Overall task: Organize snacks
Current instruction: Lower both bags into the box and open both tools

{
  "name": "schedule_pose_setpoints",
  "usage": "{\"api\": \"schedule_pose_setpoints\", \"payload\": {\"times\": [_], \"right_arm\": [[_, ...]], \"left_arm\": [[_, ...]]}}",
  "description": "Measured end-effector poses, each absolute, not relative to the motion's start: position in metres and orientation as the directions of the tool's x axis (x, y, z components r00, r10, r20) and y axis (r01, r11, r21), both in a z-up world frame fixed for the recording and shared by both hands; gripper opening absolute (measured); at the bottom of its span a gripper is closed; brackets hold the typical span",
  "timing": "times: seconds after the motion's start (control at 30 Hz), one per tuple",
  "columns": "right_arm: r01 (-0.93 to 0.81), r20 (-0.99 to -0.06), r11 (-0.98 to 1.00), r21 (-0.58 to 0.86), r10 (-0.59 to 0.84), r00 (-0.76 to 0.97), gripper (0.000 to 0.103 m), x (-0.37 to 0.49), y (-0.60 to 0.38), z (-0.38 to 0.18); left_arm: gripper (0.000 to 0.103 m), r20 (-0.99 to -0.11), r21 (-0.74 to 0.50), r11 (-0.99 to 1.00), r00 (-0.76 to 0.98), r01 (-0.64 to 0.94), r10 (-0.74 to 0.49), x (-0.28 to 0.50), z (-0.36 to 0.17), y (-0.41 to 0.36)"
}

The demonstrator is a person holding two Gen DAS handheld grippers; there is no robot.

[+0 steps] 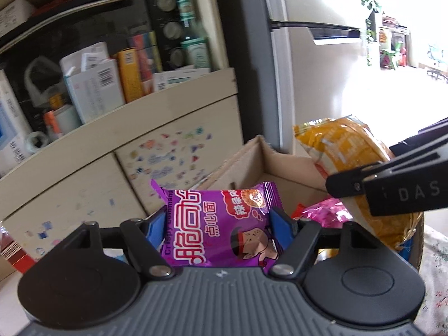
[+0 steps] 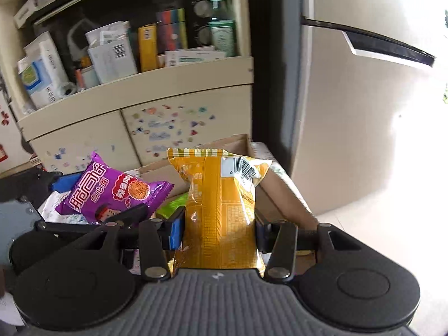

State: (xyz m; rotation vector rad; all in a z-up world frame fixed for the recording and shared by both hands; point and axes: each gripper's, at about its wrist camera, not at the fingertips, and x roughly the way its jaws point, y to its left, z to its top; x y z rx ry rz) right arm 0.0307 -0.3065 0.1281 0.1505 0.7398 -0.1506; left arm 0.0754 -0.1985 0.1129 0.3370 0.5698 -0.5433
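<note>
A: Left gripper [image 1: 221, 224] state?

B: Jaws clamped on a purple noodle-snack packet [image 1: 224, 224], blue pads [image 1: 281, 228] pressing both side edges. Packet is off the surface, held above the near edge of the cardboard box [image 1: 252, 168].

A: Right gripper [image 2: 218, 229]?

B: Jaws closed on a yellow snack packet [image 2: 221, 210], gripped at its lower half, back seam and barcode facing the camera. Packet stands roughly upright, top seal pointing up, also over the box.

A: The two packets relative to each other?

B: Side by side, near but not touching. In the right wrist view the purple one sits left of the yellow one, tilted.

A: Box contents?

B: Partly hidden. A pink wrapper [image 1: 322, 212] near the box's right side, a green wrapper [image 2: 170, 207] between the two held packets, some white packaging [image 2: 56, 207] at the left. Can't tell more.

A: Surroundings?

B: Cream cabinet [image 1: 84, 154] behind the box, stickers on its doors, its shelf [image 2: 134, 75] loaded with boxes and a green bottle [image 2: 221, 28]. Fridge [image 2: 364, 112] to the right of the cabinet.
</note>
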Motion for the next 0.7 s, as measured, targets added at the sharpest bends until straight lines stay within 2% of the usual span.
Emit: {"api": "schedule_pose_setpoints", "payload": {"times": [0.23, 0.27, 0.3, 0.37, 0.4, 0.57, 0.7], "right_arm": [[0.289, -0.695, 0.95, 0.115, -0.131, 0.707, 0.055, 0.027, -0.328, 0.125], [0.303, -0.695, 0.946, 0.118, -0.139, 0.705, 0.057, 0.026, -0.33, 0.124], [0.315, -0.695, 0.942, 0.119, -0.147, 0.704, 0.06, 0.026, -0.332, 0.124], [0.332, -0.701, 0.937, 0.111, -0.163, 0.694, 0.074, 0.026, -0.333, 0.122], [0.333, -0.699, 0.937, 0.106, -0.168, 0.695, 0.076, 0.026, -0.333, 0.122], [0.315, -0.671, 0.942, 0.115, -0.16, 0.724, 0.094, 0.025, -0.328, 0.125], [0.297, -0.65, 0.947, 0.123, -0.149, 0.745, 0.098, 0.026, -0.322, 0.125]], "left_arm": [[0.074, -0.585, 0.098, 0.802, 0.686, 0.59, -0.433, 0.086, 0.107, -0.225], [0.075, -0.576, 0.092, 0.801, 0.688, 0.591, -0.441, 0.087, 0.107, -0.227], [0.082, -0.574, 0.092, 0.8, 0.688, 0.592, -0.443, 0.087, 0.106, -0.231], [0.092, -0.587, 0.101, 0.8, 0.684, 0.592, -0.432, 0.086, 0.104, -0.236], [0.095, -0.595, 0.111, 0.796, 0.681, 0.595, -0.426, 0.085, 0.104, -0.238], [0.097, -0.633, 0.164, 0.788, 0.676, 0.594, -0.378, 0.082, 0.103, -0.234], [0.097, -0.653, 0.159, 0.807, 0.674, 0.568, -0.346, 0.085, 0.105, -0.214]]}}
